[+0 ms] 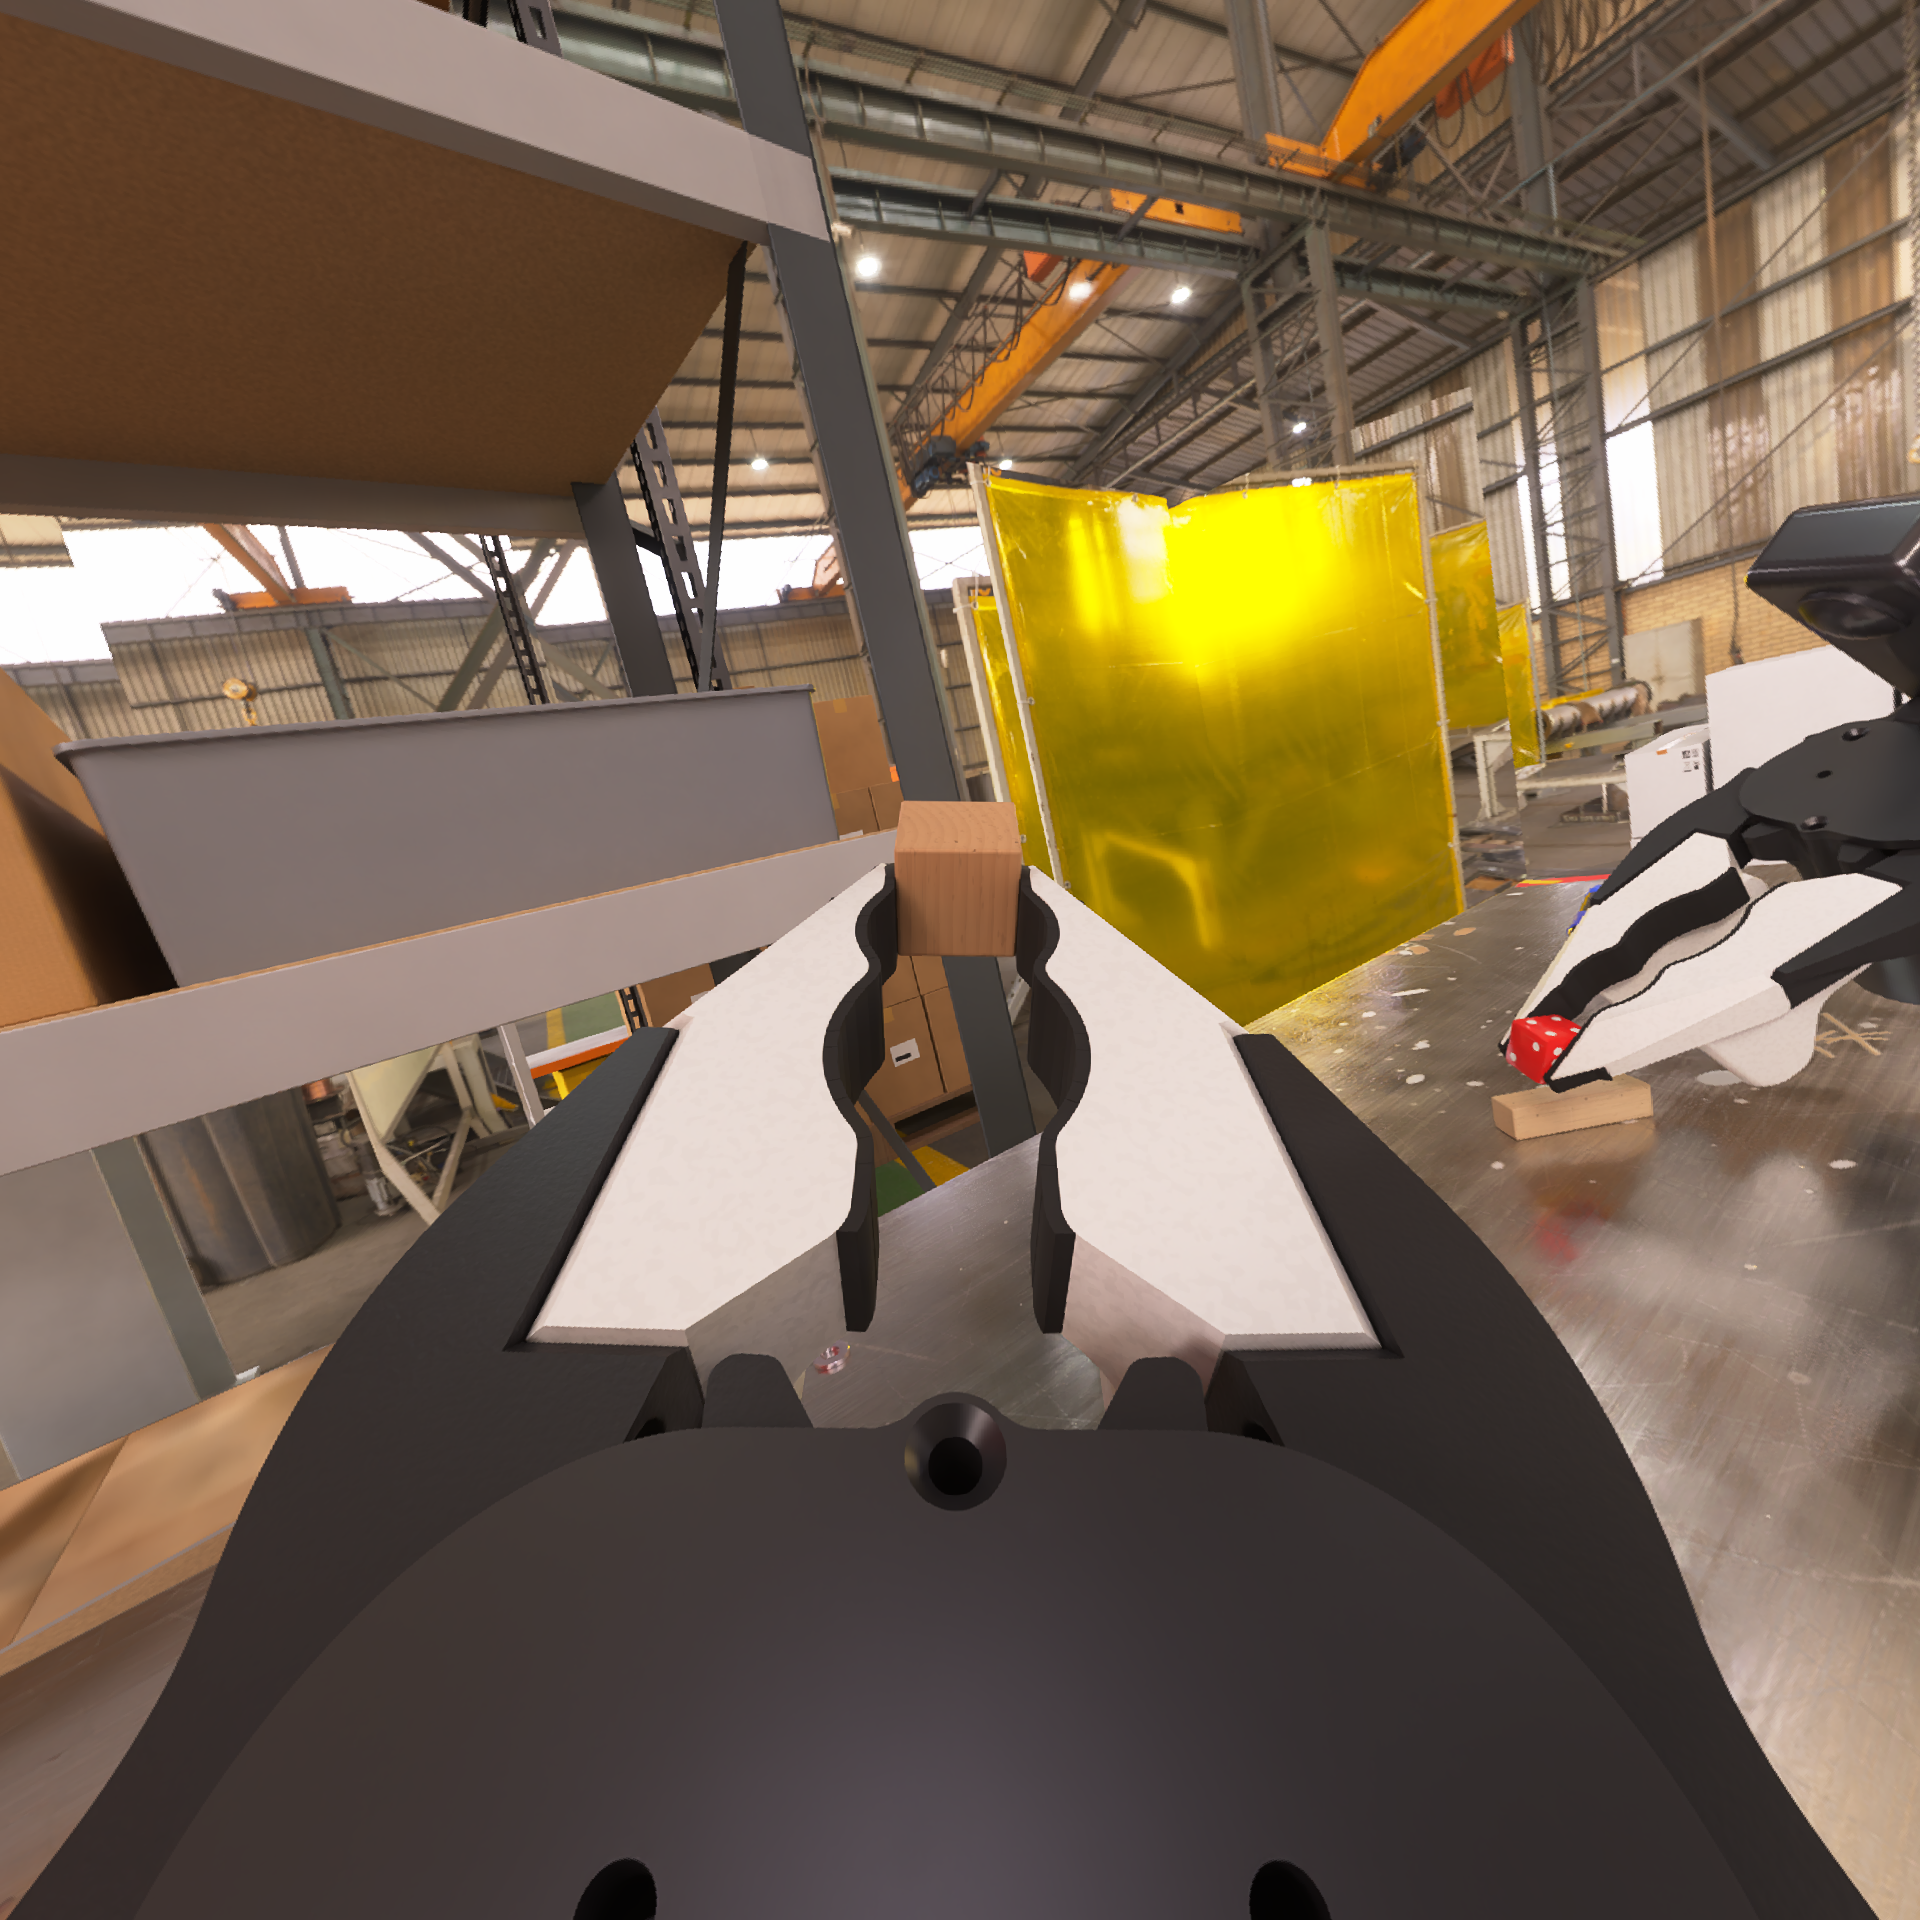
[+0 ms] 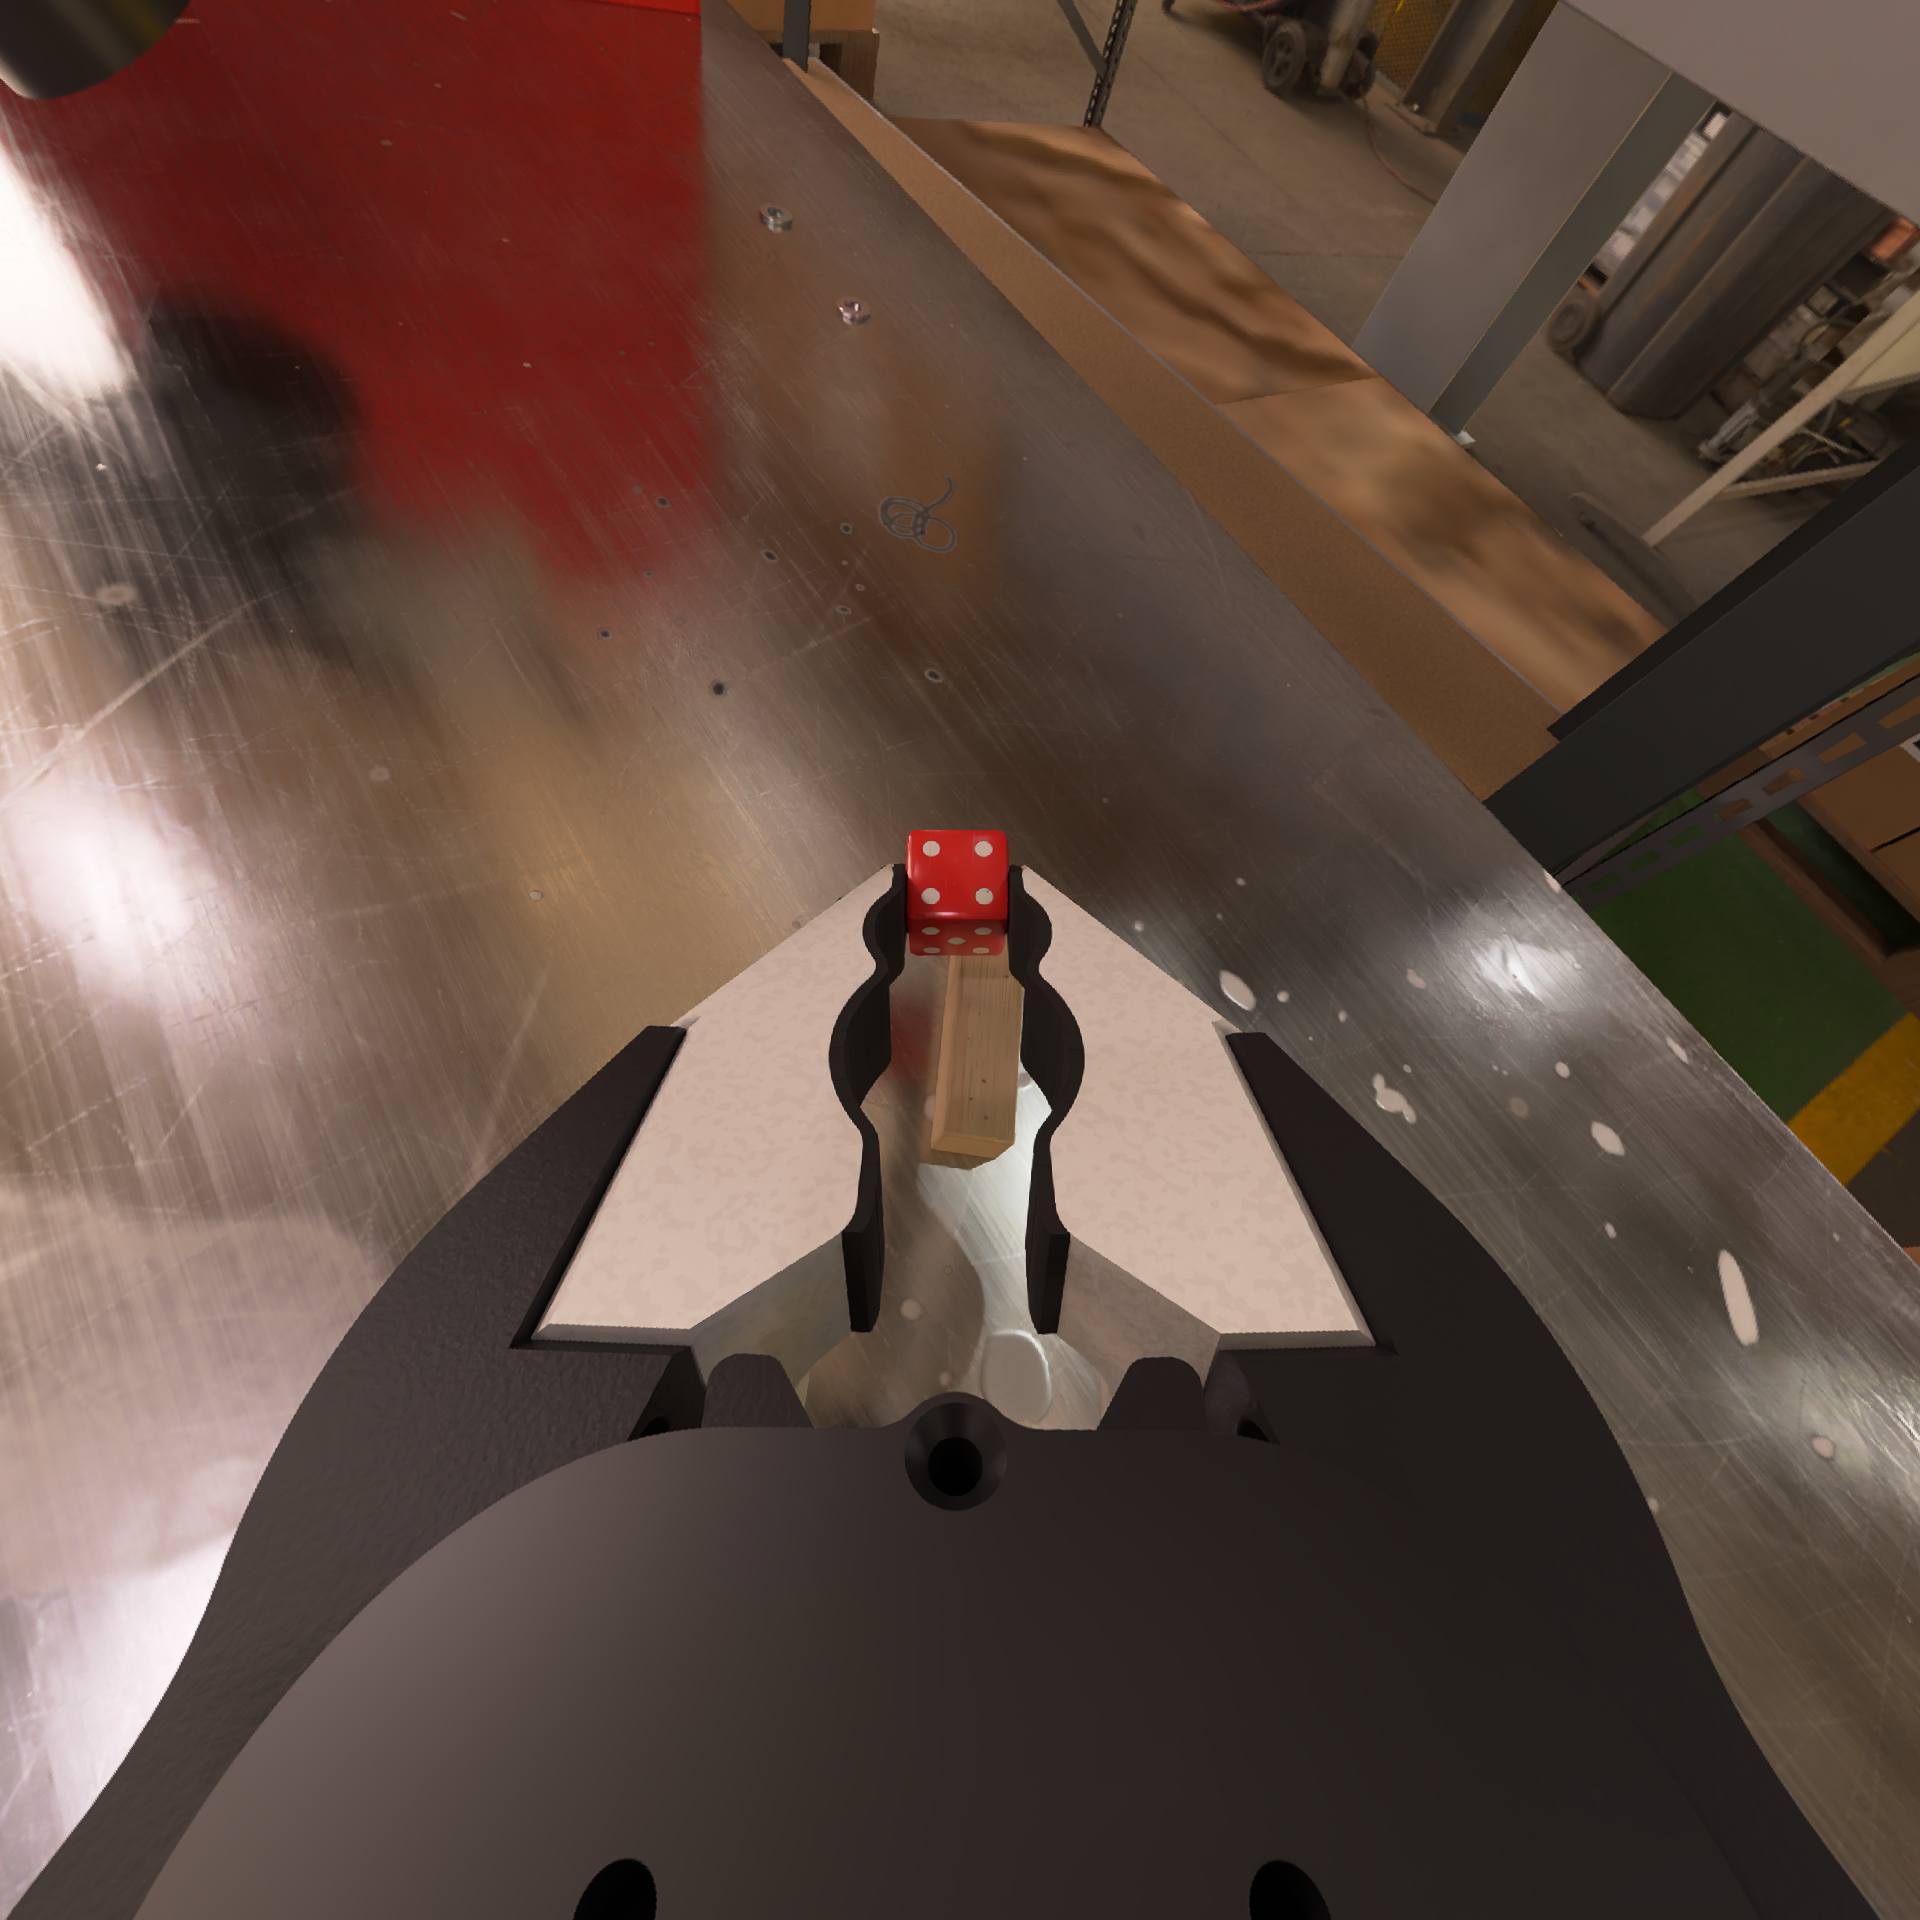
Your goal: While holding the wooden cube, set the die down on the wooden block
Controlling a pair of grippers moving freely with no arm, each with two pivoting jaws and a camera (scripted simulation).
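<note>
My left gripper (image 1: 956, 883) clamps the wooden cube (image 1: 956, 878) aloft while my right gripper (image 2: 956, 894), gripping the red die (image 2: 956, 878), hovers over the wooden block (image 2: 975, 1055) near the surface's (image 2: 520, 831) shelf-side edge; next, lower and release.

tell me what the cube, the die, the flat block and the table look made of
Wooden cube: pale unfinished wood, faint grain. Die: glossy red, probably plastic, with white pips. Wooden block: light raw wood with visible grain lines. Table: brushed metal, scratched and reflective.
</note>
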